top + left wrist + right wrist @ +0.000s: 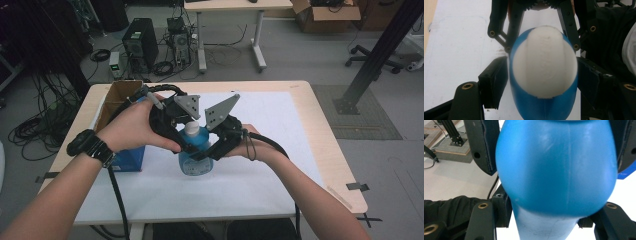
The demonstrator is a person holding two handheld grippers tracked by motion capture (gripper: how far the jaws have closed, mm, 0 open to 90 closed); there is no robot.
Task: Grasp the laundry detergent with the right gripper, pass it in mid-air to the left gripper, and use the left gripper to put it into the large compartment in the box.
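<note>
Table (310, 150): light wood top with a big white sheet (280, 125) over most of it. My 2 forearms reach in from the near edge and meet above its middle.

Cardboard box (117, 97): open, standing at the table's far left, just beyond my left hand.

Blue box (129, 157): on the white sheet under my left hand, partly hidden by my wrist.

Blue bottle (194, 150): standing upright on the white sheet at the table's middle, white cap (191, 129) on top. In the left gripper view I look straight down on the cap (545, 62) with the blue body (544, 105) around and below it. In the right gripper view the bulging blue body (556, 167) sits right against the camera.

Left tongs (181, 136): in my left hand (132, 127), coming at the bottle from the left, up near the cap. The 2 jaws sit on either side of the bottle's upper part and look pressed to it, so I read them as clamped on it.

Right tongs (215, 145): in my right hand (247, 145), coming from the right, lower on the body. The 2 jaws flank the widest part of the bottle, touching or very nearly; I can't tell whether they truly grip.

Watch (90, 146): dark band on my left wrist.
</note>
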